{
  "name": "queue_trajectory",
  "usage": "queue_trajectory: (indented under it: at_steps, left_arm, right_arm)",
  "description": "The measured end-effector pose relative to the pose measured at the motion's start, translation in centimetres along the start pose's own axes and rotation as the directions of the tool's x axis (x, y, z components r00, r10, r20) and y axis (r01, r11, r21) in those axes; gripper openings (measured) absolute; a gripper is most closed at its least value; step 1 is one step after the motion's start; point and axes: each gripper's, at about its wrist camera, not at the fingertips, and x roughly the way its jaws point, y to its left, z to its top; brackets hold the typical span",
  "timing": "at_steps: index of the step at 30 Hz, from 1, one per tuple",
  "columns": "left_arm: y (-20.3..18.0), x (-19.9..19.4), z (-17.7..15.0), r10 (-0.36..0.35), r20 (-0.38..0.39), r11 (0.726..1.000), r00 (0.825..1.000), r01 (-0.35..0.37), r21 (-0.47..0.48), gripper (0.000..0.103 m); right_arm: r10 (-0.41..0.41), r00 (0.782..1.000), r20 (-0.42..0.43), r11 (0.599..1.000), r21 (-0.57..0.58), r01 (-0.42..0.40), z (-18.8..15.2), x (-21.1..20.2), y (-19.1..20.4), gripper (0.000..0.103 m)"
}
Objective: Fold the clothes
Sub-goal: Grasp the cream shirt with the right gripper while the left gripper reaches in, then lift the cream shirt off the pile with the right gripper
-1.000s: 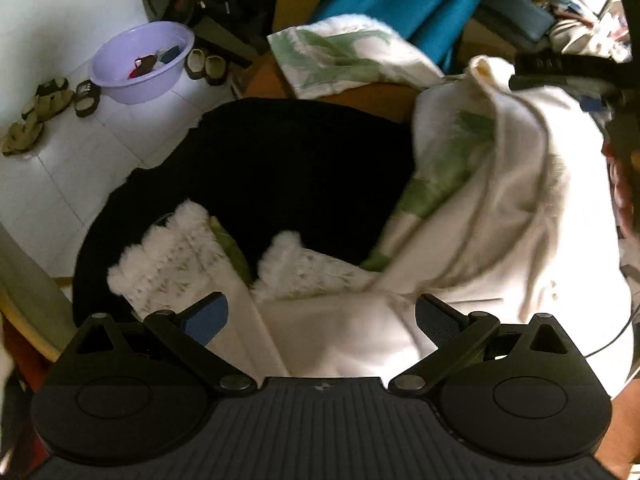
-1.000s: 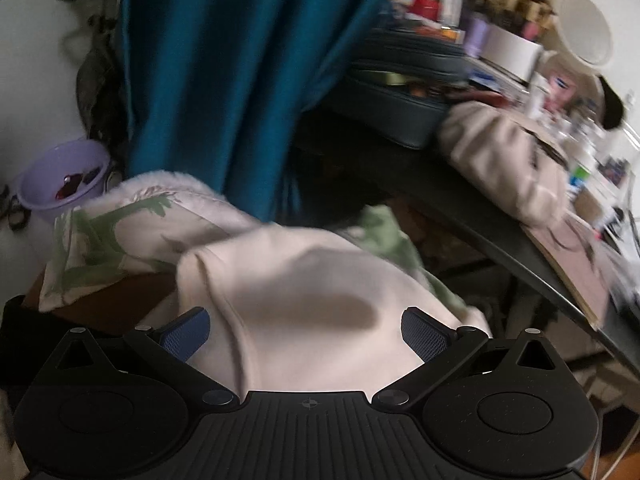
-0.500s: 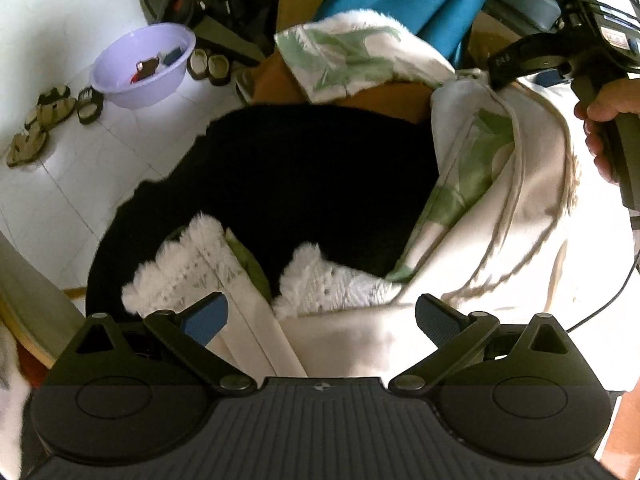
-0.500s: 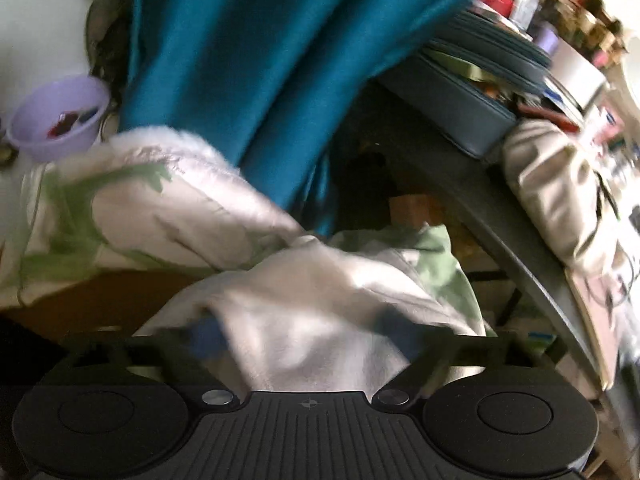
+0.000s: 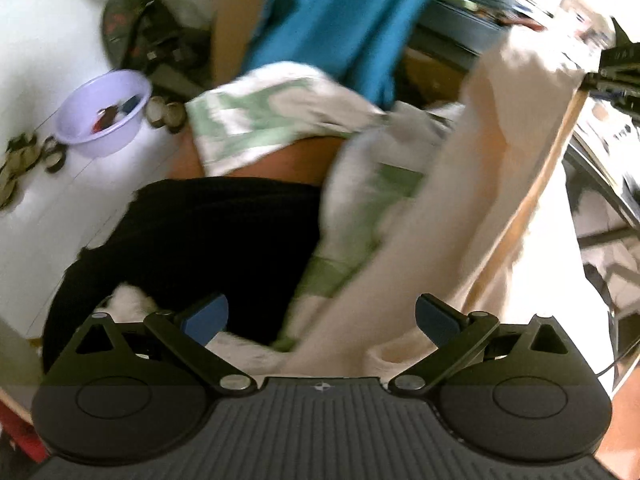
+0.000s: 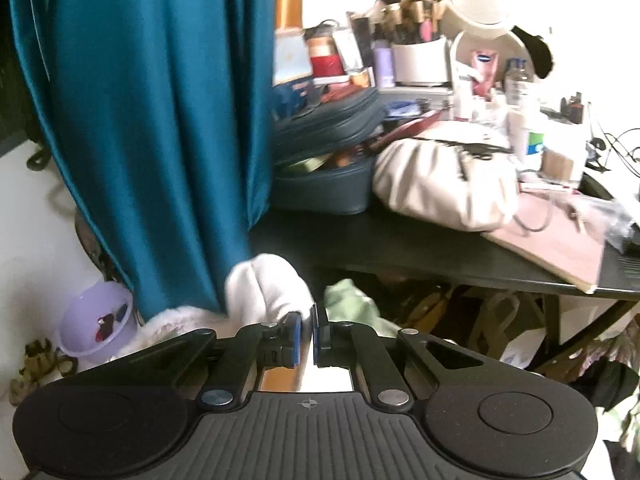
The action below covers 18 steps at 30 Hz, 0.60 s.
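Two grippers work one cream garment [image 5: 472, 208]. At the bottom of the left wrist view the left gripper [image 5: 322, 318] has its jaws spread wide, cloth lying between the blue pads but not pinched. At the bottom of the right wrist view the right gripper [image 6: 306, 338] has just been closing; its pads now stand almost together, pinching a thin edge of the white cloth, which bunches just beyond the tips.

In the left view the garment runs as a long band from the lower middle of the frame up to the upper right, where the other tool holds it. Its long axis is that diagonal, and the loose lower end lies right at the open left jaws, so the left hand looks nearer for the next grab. Left of the band lies a black cloth [image 5: 192, 236], with a green-printed white piece [image 5: 264, 120] above it.

Farther off, at the left of the frame, a lilac basin [image 5: 102, 118] on the floor holds a few small items, too blurred to name. A teal curtain [image 6: 152, 120] hangs behind.
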Motion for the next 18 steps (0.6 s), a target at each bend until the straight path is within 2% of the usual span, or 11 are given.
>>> queue_trajectory:
  at_steps: [3, 8, 11, 13, 16, 18]
  left_arm:
    - [-2.6, 0.9, -0.7, -0.004, -0.025, 1.000, 1.000, 0.004, 0.010, 0.102]
    - [-5.2, 1.8, -2.0, -0.025, -0.047, 0.997, 0.999, 0.022, -0.073, 0.102]
    - [-6.8, 1.7, -2.3, -0.013, -0.034, 0.995, 0.999, 0.009, -0.100, 0.102]
    - [-7.2, 1.5, -2.2, -0.015, -0.025, 0.988, 1.000, 0.011, -0.154, 0.102]
    - [-7.3, 0.8, -2.1, -0.062, 0.028, 0.962, 0.998, 0.067, -0.265, 0.102]
    - [-7.8, 0.5, -1.9, -0.076, 0.062, 0.950, 0.995, 0.092, -0.300, 0.102]
  right_arm:
    - [0.013, 0.999, 0.038, 0.999, 0.040, -0.014, 0.2, -2.6, -2.7, 0.004]
    - [0.065, 0.995, 0.073, 0.996, 0.061, -0.069, 0.1, -6.2, -6.0, 0.004]
    - [0.090, 0.994, 0.066, 0.993, 0.068, -0.095, 0.1, -7.3, -7.6, 0.004]
    - [0.099, 0.993, 0.067, 0.992, 0.076, -0.104, -0.1, -7.9, -8.7, 0.004]
    - [0.117, 0.991, 0.062, 0.989, 0.082, -0.121, -0.6, -8.7, -10.0, 0.004]
    - [0.128, 0.990, 0.065, 0.989, 0.071, -0.133, -1.0, -9.3, -10.7, 0.004]
